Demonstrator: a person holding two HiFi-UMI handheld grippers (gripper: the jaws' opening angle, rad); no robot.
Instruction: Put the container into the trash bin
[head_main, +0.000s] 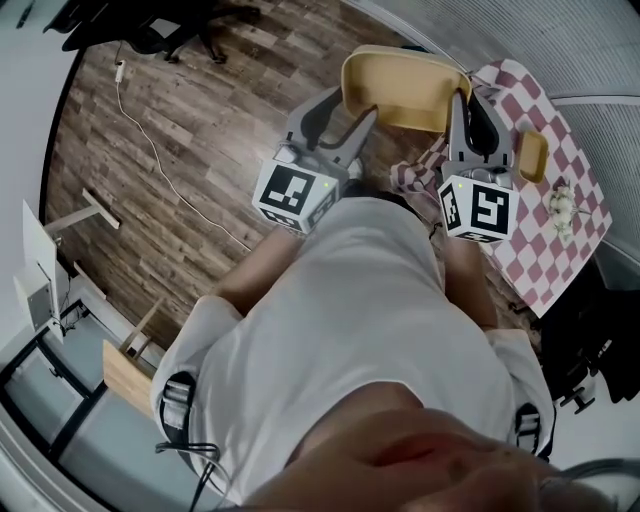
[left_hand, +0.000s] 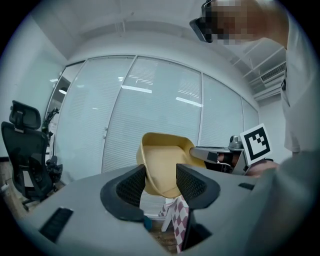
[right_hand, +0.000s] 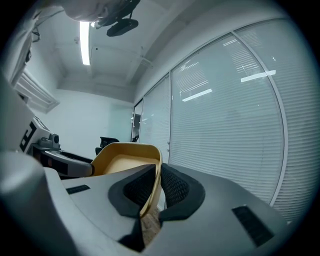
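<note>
A yellow open container (head_main: 400, 85) hangs in the air in front of me, above the wood floor, held between my two grippers. My left gripper (head_main: 345, 110) is at its left side; in the left gripper view the container's rounded corner (left_hand: 162, 170) fills the gap between the pads. My right gripper (head_main: 472, 105) is at its right side. In the right gripper view the thin rim (right_hand: 152, 190) is pinched between the two pads, and the container's inside (right_hand: 122, 162) shows to the left. No trash bin is in view.
A table with a red-and-white checked cloth (head_main: 580, 240) stands at the right, carrying a small yellow dish (head_main: 533, 155) and a white bunch (head_main: 562, 205). A black office chair (head_main: 170, 30) and a white cable (head_main: 150, 150) are on the floor at left. Glass walls with blinds (left_hand: 160, 100) lie ahead.
</note>
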